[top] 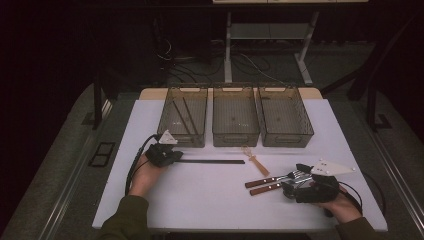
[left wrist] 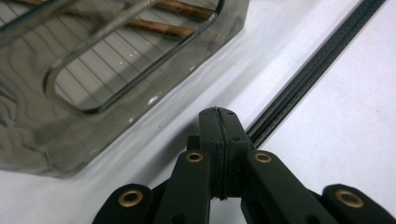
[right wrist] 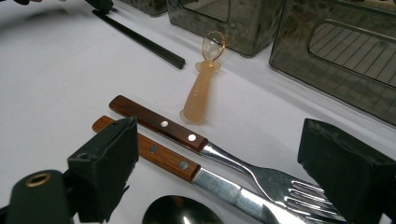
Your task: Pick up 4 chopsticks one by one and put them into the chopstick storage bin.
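Left gripper clamps the stiff, slippery black chopsticks at one end on the table; right gripper gapes.

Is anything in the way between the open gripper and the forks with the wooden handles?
No. The right gripper hangs open right over the two forks, one jaw on each side, with nothing between. A metal spoon lies close beside them, so it might get grabbed too.

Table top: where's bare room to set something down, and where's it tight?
Free: the near strip of the white table between the two hands, and the far-left corner beside the left bin. Tight: the front right, where forks, orange spoon and right gripper cluster; black chopsticks cross the middle from the left gripper.
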`<move>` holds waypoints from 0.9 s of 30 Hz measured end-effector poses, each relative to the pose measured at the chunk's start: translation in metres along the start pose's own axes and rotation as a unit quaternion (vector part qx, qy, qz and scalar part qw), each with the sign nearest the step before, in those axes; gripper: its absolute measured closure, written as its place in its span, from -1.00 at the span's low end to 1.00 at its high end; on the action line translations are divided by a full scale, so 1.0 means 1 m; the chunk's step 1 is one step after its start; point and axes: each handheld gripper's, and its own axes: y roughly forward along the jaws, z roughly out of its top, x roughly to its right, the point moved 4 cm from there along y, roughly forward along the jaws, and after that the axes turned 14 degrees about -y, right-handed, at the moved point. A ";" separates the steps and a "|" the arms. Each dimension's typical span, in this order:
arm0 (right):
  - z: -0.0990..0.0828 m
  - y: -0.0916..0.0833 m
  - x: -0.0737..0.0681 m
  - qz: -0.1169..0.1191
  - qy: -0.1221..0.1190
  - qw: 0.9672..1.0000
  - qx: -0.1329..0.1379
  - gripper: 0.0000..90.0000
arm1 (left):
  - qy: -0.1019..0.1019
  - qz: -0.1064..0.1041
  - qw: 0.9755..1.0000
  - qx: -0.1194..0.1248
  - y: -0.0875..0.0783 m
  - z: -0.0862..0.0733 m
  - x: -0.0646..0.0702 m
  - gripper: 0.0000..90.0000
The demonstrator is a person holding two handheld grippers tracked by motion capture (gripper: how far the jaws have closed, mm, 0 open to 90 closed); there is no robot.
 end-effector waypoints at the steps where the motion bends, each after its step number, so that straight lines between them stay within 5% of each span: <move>1: 0.000 0.000 0.000 0.000 0.000 1.000 0.000 -0.72 | -0.002 -0.002 1.000 0.000 0.000 -0.001 0.000 0.99; 27: 0.000 0.000 0.000 -0.001 0.000 1.000 0.001 -0.72 | -0.001 -0.030 0.999 -0.029 -0.018 -0.021 0.017 0.99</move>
